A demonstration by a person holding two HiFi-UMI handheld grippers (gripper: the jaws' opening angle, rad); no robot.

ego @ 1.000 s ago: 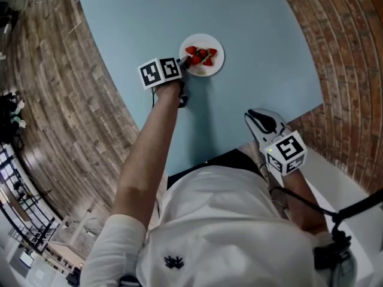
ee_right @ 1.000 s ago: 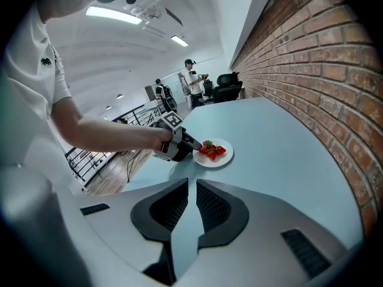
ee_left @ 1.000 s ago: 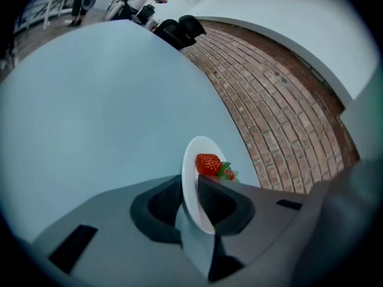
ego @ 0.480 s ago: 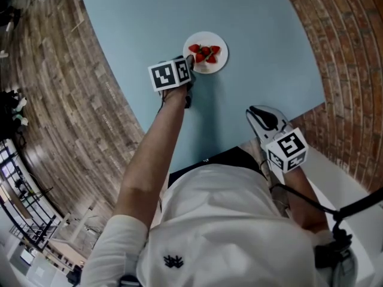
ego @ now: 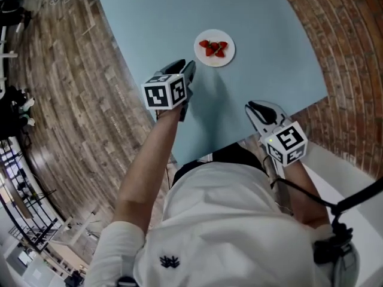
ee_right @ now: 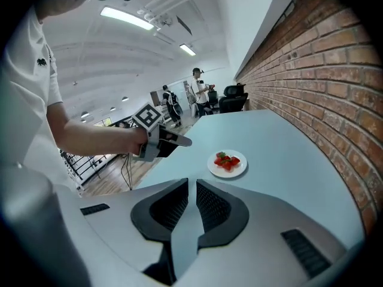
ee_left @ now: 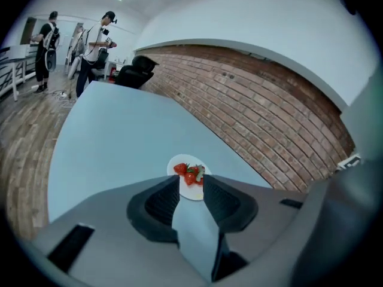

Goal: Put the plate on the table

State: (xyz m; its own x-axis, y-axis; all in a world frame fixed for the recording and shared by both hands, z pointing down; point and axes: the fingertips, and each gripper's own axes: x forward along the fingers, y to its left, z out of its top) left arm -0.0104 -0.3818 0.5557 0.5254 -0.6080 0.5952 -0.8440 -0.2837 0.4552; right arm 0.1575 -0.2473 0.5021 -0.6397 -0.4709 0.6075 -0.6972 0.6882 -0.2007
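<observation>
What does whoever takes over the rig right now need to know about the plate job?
Left claw: open, nothing between its jaws, hovering over the table just short of the plate.
Right claw: shut, empty, near the table's edge closest to the person.
Plate: flat on the blue table, strawberries on it, touched by neither claw.
Done: the plate is on the table.
Remaining: nothing visible; just keep both claws clear of it.
</observation>
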